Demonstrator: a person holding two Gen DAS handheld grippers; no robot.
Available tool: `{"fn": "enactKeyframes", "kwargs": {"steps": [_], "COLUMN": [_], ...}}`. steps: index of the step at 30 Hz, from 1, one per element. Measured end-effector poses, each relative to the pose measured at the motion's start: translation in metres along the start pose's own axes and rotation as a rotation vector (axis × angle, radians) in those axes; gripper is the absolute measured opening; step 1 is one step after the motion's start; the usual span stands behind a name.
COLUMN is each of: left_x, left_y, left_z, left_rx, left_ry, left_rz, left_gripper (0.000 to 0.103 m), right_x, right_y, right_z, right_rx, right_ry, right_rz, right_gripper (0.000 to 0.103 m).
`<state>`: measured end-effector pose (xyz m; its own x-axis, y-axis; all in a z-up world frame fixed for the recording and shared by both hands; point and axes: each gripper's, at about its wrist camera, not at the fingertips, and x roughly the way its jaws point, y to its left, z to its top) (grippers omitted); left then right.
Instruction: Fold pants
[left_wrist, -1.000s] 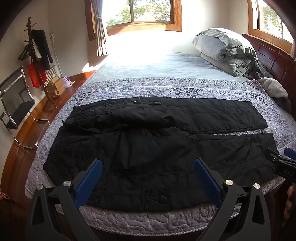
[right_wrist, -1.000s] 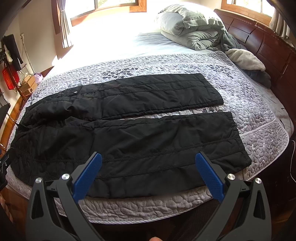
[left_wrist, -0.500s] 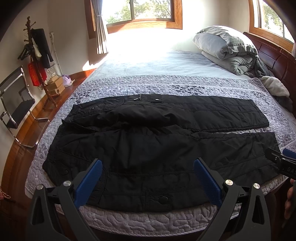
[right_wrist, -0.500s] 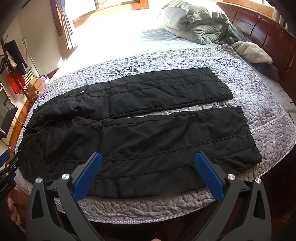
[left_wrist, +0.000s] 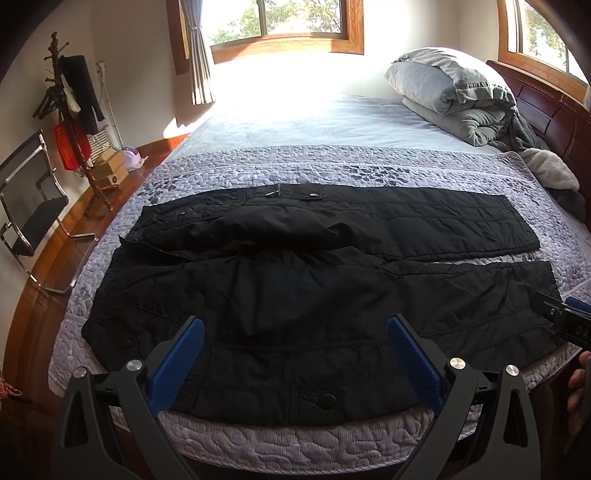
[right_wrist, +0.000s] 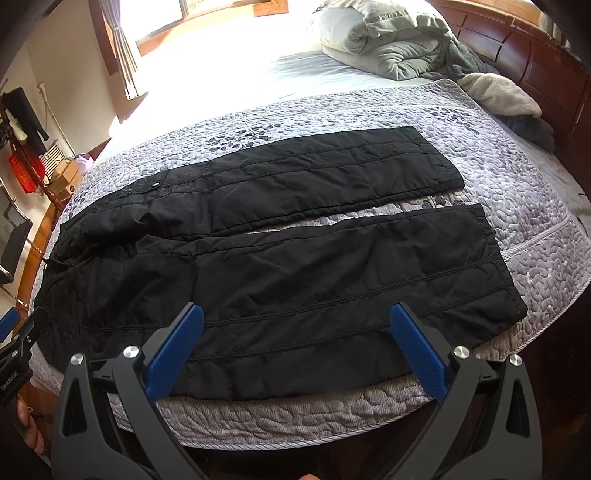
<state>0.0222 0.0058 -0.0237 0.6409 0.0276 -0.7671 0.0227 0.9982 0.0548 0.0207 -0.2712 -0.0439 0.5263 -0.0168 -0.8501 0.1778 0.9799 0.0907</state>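
Note:
Black quilted pants (left_wrist: 295, 295) lie spread flat on the grey patterned bedspread (left_wrist: 332, 166), waist to the left, both legs running right with a narrow gap between them. My left gripper (left_wrist: 295, 354) hovers open over the near waist and hip area, nothing between its blue pads. In the right wrist view the pants (right_wrist: 295, 258) fill the middle, and my right gripper (right_wrist: 295, 343) stands open above the near leg's lower edge. Each gripper shows at the other view's edge: the right one (left_wrist: 565, 321), the left one (right_wrist: 14, 339).
A folded grey duvet (left_wrist: 450, 92) and blankets (left_wrist: 550, 170) lie at the head of the bed by the wooden headboard (left_wrist: 554, 110). A coat stand (left_wrist: 74, 122), boxes (left_wrist: 110, 166) and a metal chair (left_wrist: 29, 210) stand on the floor left of the bed.
Both grippers have edged closer and slightly higher over the bed; the right view has tilted so the pants sit further up and right. The pants have not moved.

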Motion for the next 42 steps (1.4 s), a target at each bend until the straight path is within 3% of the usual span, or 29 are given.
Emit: {"fn": "enactKeyframes", "kwargs": {"steps": [6,10,12,14,18,20,23,27,33,42], "left_x": [0.01,0.026,0.037,0.055,0.104,0.137,0.194,0.27,0.341,0.383], "left_y": [0.0,0.006,0.01,0.014,0.017,0.012,0.01,0.01,0.004,-0.013], "left_z": [0.002,0.011,0.022,0.044,0.105,0.14,0.187,0.225,0.242,0.256], "left_rx": [0.001,-0.011,-0.004,0.03,0.116,0.207,0.268,0.345,0.369,0.449], "left_ry": [0.024,0.078,0.097,0.122,0.206,0.254,0.35,0.445,0.53,0.555], "left_rz": [-0.019,-0.143,-0.154,-0.155,-0.257,-0.29,-0.435,-0.464,-0.603,-0.728], "left_gripper": [0.1,0.1,0.1,0.1,0.1,0.1,0.1,0.1,0.1,0.1], "right_x": [0.01,0.026,0.039,0.059,0.112,0.14,0.187,0.245,0.305,0.347], "right_y": [0.003,0.005,0.008,0.014,0.032,0.039,0.053,0.073,0.098,0.106], "right_z": [0.004,0.027,0.05,0.078,0.145,0.178,0.221,0.26,0.281,0.284], "right_rx": [-0.029,-0.1,-0.175,-0.291,-0.488,-0.536,-0.624,-0.695,-0.777,-0.874], "right_ry": [0.019,0.049,0.069,0.108,0.184,0.239,0.339,0.454,0.552,0.659], "right_rz": [0.053,0.148,0.221,0.307,0.379,0.438,0.505,0.54,0.584,0.603], "right_gripper": [0.101,0.101,0.101,0.101,0.101,0.1,0.1,0.1,0.1,0.1]}}
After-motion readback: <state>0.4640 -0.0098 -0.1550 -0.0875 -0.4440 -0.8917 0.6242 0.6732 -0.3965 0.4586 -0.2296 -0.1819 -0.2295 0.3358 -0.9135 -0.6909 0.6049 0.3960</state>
